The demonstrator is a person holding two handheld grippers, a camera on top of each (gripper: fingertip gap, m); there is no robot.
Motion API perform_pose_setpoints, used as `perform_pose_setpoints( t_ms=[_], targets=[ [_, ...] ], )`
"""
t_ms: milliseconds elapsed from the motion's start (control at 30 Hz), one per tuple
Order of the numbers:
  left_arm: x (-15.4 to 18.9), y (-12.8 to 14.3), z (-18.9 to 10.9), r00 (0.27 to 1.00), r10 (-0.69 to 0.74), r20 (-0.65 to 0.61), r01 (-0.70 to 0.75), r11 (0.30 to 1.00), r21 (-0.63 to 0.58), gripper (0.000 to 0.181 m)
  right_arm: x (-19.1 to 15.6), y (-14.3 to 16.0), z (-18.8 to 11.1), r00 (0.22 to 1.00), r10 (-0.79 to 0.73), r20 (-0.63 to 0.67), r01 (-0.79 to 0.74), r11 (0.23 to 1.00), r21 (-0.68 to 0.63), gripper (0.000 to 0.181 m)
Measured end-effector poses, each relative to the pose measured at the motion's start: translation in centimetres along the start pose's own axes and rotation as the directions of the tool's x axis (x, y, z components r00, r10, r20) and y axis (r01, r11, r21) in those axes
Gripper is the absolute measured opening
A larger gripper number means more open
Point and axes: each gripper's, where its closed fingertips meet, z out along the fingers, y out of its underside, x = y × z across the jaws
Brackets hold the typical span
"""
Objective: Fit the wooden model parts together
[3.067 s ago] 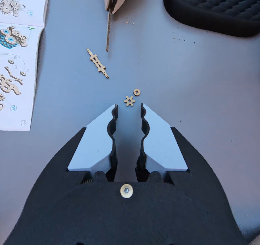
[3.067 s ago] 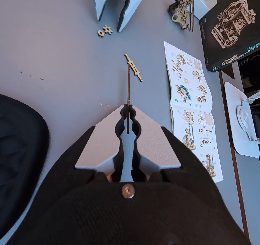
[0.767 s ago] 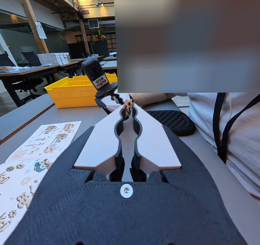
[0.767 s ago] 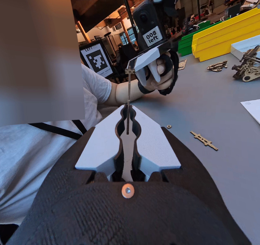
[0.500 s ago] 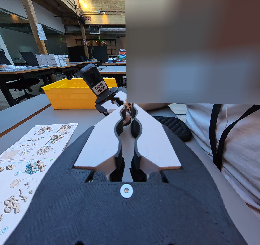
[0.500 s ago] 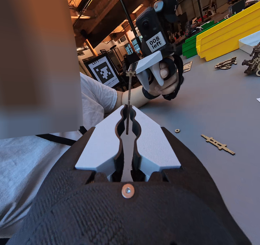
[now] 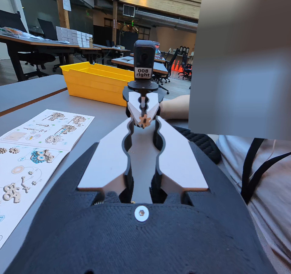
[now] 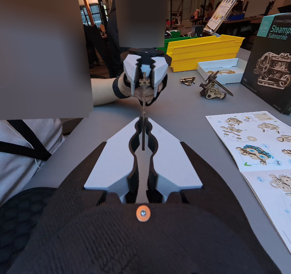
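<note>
The small tan wooden gear-shaped piece with stubby teeth (image 7: 144, 121) is sitting on the far end of the thin flat dark-edged wooden strip (image 8: 143, 124), both lifted above the grey worktop (image 8: 181, 112) between the two tools. In the right wrist view the gear (image 8: 144, 82) is crossing the strip near its tip, so the strip appears to be passing through the gear's centre hole – how deep it is seated cannot be told.

The right gripper (image 8: 143, 118) is clamping the strip edge-on, jaws pressed together on its near end. The left gripper (image 7: 143, 121) is facing it with jaws standing apart on either side of the gear; no contact with the gear is showing, so it is probably letting go or just guiding.

Judgement on progress: this one join looks made or nearly made – the gear still may need pushing down to its proper place on the strip. Much of the build is likely left. A partly assembled dark and tan wooden mechanism (image 8: 212, 88) and a small flat cluster of tan wooden parts (image 8: 188, 80) are waiting on the worktop beyond, near a shallow white tray of loose wooden rings (image 8: 203, 68). The open white instruction booklet with printed diagrams (image 8: 255, 140) is lying beside the right gripper, with a dark kit box picturing the finished model (image 8: 270, 71) behind it and long yellow plastic bins (image 8: 203, 51) farther back.
</note>
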Motion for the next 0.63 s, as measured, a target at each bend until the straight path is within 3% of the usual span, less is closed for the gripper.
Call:
perform_pose_setpoints(
  t_ms=[33,267,633],
  targets=[
    [0.1,0.1,0.1,1.0,0.022,0.007,-0.022,1.0,-0.008,0.013,0.0,0.1,0.1,1.0,-0.016,-0.007,0.016,1.0,-0.007,0.001],
    [0.0,0.8,0.1,0.992,0.12,0.044,-0.116,0.99,-0.083,0.012,0.1,0.1,0.1,0.997,-0.063,-0.035,0.062,0.998,-0.02,0.001],
    [0.7,0.2,-0.2,0.989,0.149,0.022,-0.147,0.987,-0.064,0.012,-0.6,-0.9,0.2,0.992,-0.113,-0.047,0.112,0.993,-0.031,0.001]
  ],
)
